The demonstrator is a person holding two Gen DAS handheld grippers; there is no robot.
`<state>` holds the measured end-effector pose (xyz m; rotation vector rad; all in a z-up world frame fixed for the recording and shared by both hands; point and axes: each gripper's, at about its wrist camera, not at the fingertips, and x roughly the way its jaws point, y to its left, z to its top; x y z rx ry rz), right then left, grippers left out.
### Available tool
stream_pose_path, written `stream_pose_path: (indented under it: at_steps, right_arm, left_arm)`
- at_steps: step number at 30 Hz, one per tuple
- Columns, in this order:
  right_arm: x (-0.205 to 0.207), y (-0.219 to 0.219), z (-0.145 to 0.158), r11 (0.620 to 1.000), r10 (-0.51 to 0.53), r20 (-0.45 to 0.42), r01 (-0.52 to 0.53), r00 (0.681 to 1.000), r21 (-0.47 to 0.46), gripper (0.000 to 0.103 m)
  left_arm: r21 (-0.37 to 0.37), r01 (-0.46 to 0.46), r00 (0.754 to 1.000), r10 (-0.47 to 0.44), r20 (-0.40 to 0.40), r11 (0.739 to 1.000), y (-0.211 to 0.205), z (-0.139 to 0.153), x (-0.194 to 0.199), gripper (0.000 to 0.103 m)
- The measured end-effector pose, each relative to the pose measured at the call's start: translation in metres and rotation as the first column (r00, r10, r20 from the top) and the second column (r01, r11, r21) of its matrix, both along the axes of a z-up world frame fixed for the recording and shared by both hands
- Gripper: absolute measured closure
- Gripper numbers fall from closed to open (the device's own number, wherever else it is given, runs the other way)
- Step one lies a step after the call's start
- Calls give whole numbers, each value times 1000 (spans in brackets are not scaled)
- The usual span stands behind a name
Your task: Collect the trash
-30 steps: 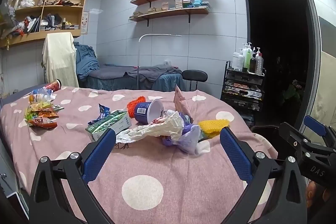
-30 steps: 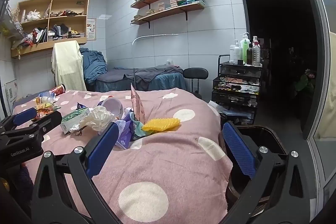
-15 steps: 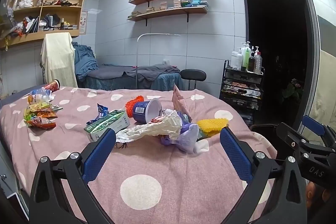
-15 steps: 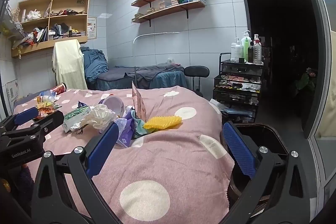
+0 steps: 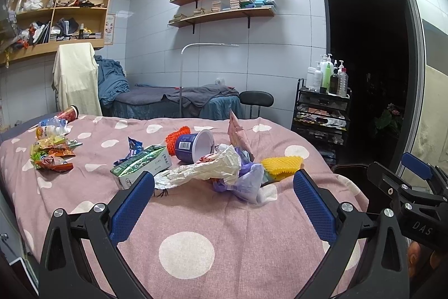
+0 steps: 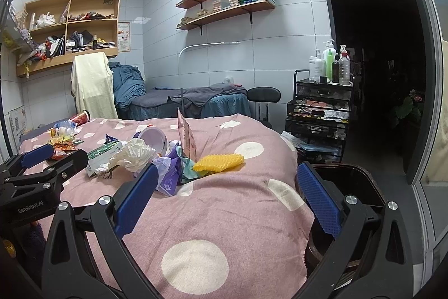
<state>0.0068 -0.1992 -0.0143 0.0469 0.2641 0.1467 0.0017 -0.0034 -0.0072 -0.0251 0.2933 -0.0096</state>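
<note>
Beside bed (image 6: 252,215) — dark bin (image 6: 350,181), contents unclear

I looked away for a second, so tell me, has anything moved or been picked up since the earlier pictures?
Nothing was picked up or let go. The left gripper and right gripper only drifted slightly and remain open and empty above the pink spotted cover. The trash pile, with its blue cup, green carton and yellow mesh, lies where it did.
</note>
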Motion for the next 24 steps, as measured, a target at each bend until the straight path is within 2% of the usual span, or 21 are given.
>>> stream_pose_path:
  at_steps: [24]
  right_arm:
    - [-5, 3, 4, 1000, 13, -2, -13, 1000, -5, 5]
  left_arm:
    - [1, -1, 1000, 1, -3, 1000, -2, -1, 1, 5]
